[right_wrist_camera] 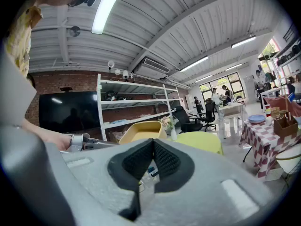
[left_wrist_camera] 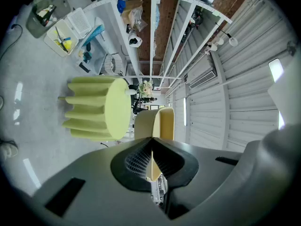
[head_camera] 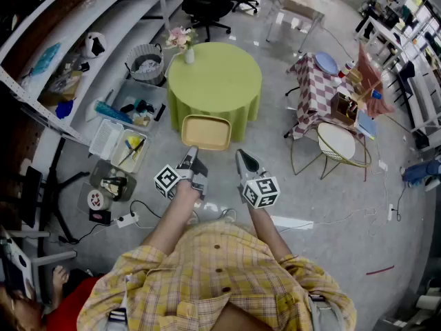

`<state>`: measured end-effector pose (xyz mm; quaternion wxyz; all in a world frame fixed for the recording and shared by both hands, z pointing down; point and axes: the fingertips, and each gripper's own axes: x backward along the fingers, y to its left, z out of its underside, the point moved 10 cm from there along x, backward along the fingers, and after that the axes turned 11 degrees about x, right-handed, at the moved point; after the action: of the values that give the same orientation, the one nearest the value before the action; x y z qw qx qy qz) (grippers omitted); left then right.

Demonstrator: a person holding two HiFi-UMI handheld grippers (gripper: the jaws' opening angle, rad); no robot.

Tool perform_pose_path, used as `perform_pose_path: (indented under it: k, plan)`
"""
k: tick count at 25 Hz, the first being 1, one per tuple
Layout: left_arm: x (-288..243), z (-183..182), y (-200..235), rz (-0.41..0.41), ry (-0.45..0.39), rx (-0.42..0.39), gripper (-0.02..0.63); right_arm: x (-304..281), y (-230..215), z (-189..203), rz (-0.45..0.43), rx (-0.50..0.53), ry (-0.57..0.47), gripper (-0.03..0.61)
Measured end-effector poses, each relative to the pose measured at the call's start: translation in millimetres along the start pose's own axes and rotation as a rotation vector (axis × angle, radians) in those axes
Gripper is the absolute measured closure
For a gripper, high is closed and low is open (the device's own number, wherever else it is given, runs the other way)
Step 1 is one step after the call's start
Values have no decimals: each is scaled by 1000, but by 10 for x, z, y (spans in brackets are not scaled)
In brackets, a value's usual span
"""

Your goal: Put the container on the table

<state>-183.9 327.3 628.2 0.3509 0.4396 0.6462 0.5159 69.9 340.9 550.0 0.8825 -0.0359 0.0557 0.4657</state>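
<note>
The container [head_camera: 205, 131] is a shallow pale-yellow tray, held in the air just in front of the round table with the green cloth [head_camera: 215, 81]. My left gripper [head_camera: 191, 154] is shut on the tray's near rim. In the left gripper view the tray [left_wrist_camera: 161, 122] rises from the closed jaws of that gripper [left_wrist_camera: 151, 158], with the table [left_wrist_camera: 101, 108] beside it. My right gripper [head_camera: 244, 158] hangs to the right of the tray, shut and holding nothing. The right gripper view shows its gripper [right_wrist_camera: 153, 149], the tray [right_wrist_camera: 141, 130] and the table [right_wrist_camera: 200, 140].
A small vase of flowers [head_camera: 185, 43] stands on the table's far left edge. Shelving [head_camera: 62, 54] and several floor bins [head_camera: 124, 140] line the left. A checkered table [head_camera: 320, 92] and a round stool [head_camera: 337, 143] are at the right; office chairs [head_camera: 207, 2] behind.
</note>
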Motion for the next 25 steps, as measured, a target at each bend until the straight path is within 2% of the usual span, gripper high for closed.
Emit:
perform_pose_path:
  k: [25]
  plan:
    - [-193, 312, 79, 11, -36, -25, 597, 90, -383, 70, -55, -2, -17, 580]
